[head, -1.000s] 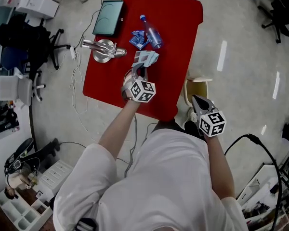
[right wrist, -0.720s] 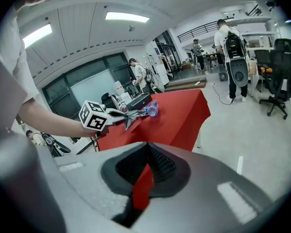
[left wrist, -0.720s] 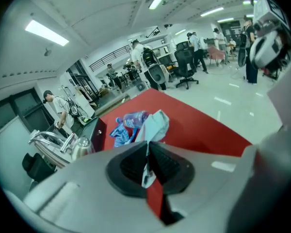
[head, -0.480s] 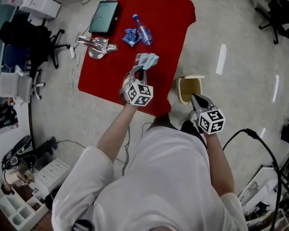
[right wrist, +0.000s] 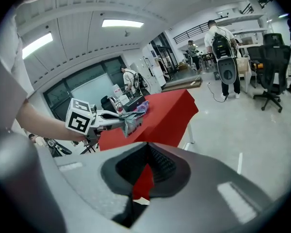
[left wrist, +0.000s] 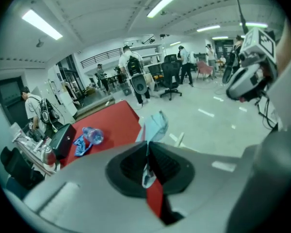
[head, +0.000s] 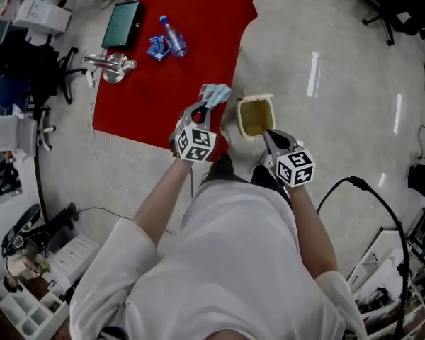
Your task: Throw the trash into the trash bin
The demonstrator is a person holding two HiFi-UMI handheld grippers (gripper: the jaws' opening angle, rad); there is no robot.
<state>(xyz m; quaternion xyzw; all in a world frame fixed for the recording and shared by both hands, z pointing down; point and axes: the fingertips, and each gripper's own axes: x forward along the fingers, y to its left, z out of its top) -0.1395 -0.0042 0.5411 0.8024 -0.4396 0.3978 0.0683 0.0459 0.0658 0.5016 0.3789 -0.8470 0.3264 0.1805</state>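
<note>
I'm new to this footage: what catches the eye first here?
The big red table at upper left, then the left gripper shut on a pale blue wrapper, just left of the open trash bin on the floor. A bottle lies at the table's far end.

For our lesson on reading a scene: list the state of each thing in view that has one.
bin: upright, open.
pale wrapper: crumpled, held outside bin.
left tool: shut on pale wrapper.
right tool: shut, empty.
bottle: lying on its side.
blue wrapper: crumpled, beside bottle.
</note>
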